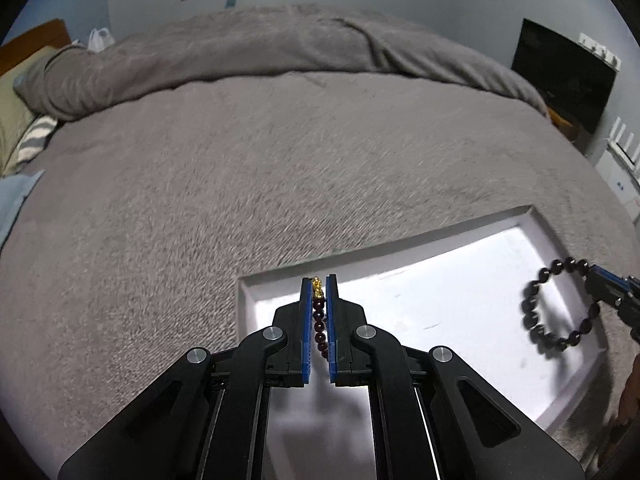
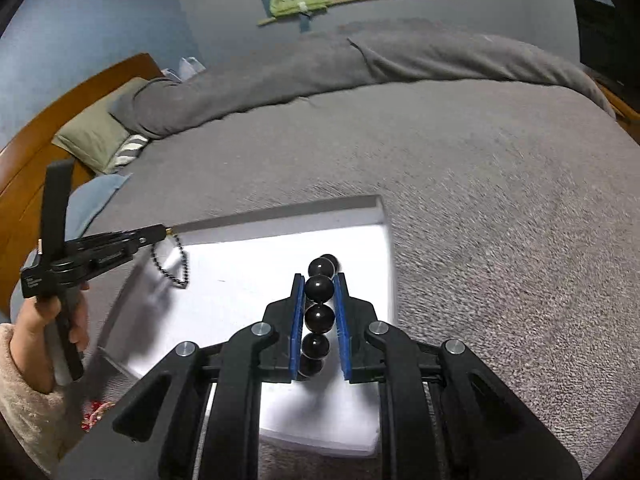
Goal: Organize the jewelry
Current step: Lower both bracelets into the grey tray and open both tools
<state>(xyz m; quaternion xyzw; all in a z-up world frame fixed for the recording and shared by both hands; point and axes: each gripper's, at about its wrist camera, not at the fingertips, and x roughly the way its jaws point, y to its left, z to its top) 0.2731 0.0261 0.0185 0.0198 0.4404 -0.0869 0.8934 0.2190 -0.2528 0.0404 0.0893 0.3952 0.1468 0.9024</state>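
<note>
Two bracelets, one white tray (image 1: 536, 216) on the bed (image 1: 240, 160). Left tool (image 1: 319, 280) clamps the garnet bracelet (image 1: 320, 332); right tool (image 2: 319, 278) clamps the black bracelet (image 2: 319, 316).

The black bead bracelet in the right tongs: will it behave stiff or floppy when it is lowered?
Probably floppy: the black bead bracelet hangs as a sagging loop from the right tongs. Its round, glossy beads may roll a little on the white tray.

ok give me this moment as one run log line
left gripper: shut on dark red bracelet | right gripper: shut on black bead bracelet | both over white tray | on grey blanket
</note>
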